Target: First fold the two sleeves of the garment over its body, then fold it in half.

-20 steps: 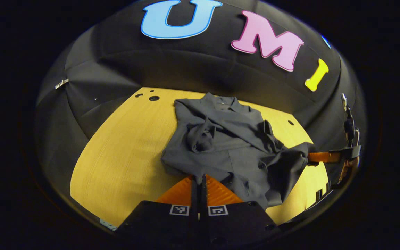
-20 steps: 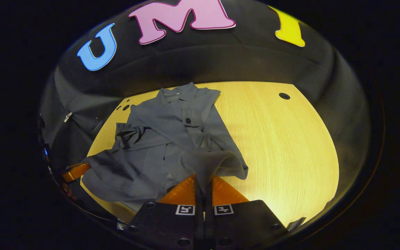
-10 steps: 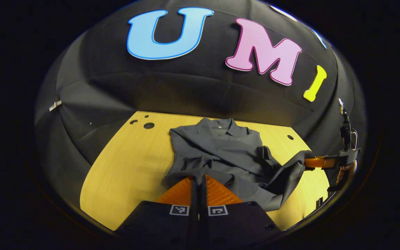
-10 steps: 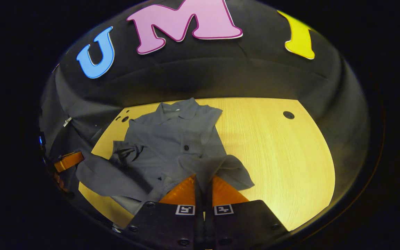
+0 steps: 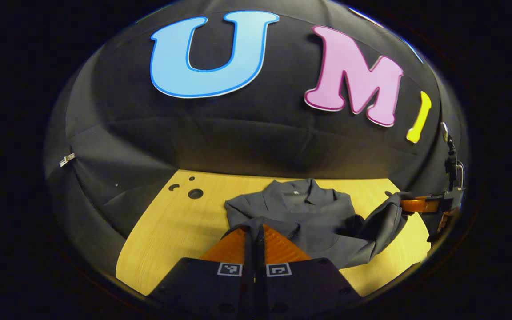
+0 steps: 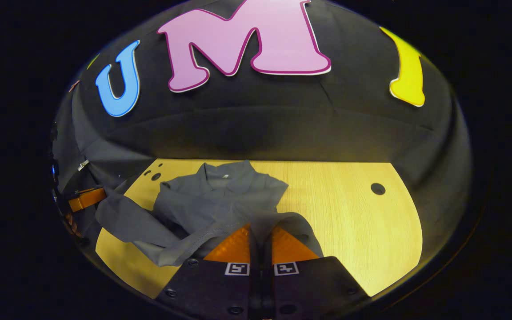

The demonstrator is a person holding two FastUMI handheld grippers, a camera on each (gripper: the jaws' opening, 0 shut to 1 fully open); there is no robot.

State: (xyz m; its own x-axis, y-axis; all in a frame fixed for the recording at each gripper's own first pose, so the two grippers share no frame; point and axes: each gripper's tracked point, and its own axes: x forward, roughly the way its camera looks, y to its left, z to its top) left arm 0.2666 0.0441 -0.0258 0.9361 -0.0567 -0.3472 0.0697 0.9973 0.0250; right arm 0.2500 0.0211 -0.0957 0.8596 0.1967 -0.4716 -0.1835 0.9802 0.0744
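Grey shirt (image 5: pixel 309 213) on wooden table (image 5: pixel 171 226), collar at far end, hem lifted off the table toward the collar. Left gripper (image 5: pixel 254 229) clamped on one hem corner, cloth pinched between orange fingers (image 5: pixel 278 244). Right gripper (image 6: pixel 260 231) clamped on other corner, fabric draped over its tips. Round holes (image 6: pixel 377 188) in table beyond and right of right jaws.

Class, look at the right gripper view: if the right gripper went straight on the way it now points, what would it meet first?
The right gripper is shut on the shirt's hem, so more shirt lies directly ahead, up to the collar. Beyond that, probably the booth wall, though depth is unclear.
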